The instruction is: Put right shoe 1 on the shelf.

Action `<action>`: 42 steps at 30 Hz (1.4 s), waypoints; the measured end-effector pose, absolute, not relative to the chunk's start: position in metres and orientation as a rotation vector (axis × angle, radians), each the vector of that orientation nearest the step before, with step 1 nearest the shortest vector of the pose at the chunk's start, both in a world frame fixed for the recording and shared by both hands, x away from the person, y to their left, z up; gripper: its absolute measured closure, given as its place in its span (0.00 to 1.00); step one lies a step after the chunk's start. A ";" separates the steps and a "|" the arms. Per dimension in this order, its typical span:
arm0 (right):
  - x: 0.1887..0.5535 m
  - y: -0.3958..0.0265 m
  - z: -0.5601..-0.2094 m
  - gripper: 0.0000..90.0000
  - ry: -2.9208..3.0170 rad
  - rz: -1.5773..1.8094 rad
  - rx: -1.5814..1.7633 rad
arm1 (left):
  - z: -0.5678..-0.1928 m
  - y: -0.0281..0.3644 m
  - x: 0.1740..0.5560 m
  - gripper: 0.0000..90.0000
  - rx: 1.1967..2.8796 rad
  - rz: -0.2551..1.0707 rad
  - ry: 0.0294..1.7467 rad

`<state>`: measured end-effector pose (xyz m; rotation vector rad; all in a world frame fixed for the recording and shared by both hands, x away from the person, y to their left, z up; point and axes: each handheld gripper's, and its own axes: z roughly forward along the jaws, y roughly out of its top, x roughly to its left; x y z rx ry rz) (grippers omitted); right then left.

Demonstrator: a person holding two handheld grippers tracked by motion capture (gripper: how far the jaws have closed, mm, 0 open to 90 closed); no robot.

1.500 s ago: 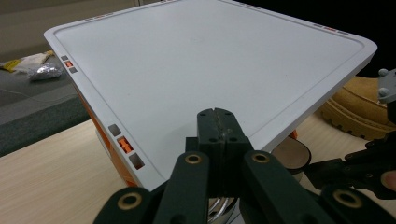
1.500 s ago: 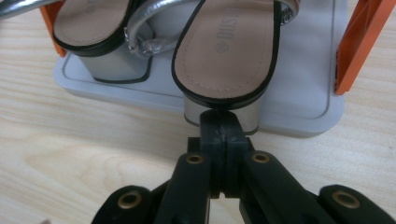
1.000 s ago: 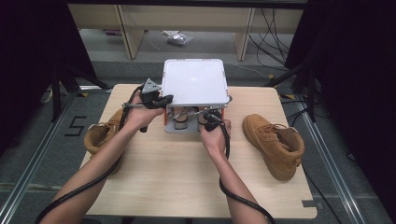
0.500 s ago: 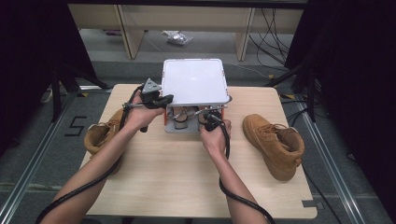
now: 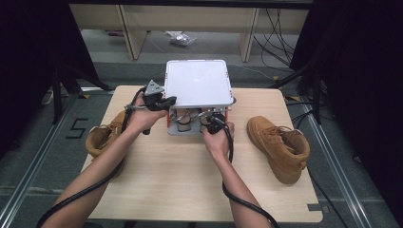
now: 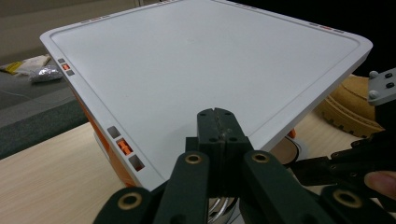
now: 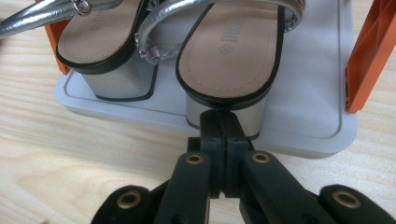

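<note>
A white two-level rack (image 5: pixel 198 83) with orange posts stands at the back middle of the wooden table (image 5: pixel 190 180). A pair of silver block-heel sandals (image 5: pixel 183 118) sits on its lower tray (image 7: pixel 308 116). My left gripper (image 5: pixel 167 100) is shut and empty, its tip (image 6: pixel 217 114) over the near corner of the white top plate (image 6: pixel 196 60). My right gripper (image 5: pixel 215 118) is shut with nothing between its jaws; its tip (image 7: pixel 219 116) is right at the heel of the right sandal (image 7: pixel 229 51), beside the left sandal (image 7: pixel 100 42).
One tan boot (image 5: pixel 280 147) lies on the table's right side, another (image 5: pixel 102 135) at the left edge under my left forearm. An orange post (image 7: pixel 373 51) stands at the tray's right corner. Bare wood (image 5: pixel 171 171) spreads in front of the rack.
</note>
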<state>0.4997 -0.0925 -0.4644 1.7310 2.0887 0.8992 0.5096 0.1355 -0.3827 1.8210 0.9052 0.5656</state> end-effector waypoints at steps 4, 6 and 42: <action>0.503 -0.094 -0.467 1.00 2.087 0.875 1.687 | -0.382 0.135 0.510 1.00 1.826 0.569 0.903; 0.504 -0.094 -0.468 1.00 2.085 0.890 1.692 | -0.382 0.135 0.510 1.00 1.825 0.569 0.904; 0.456 -0.134 -0.451 0.58 2.169 0.928 1.596 | -0.369 0.157 0.499 0.77 1.811 0.568 0.907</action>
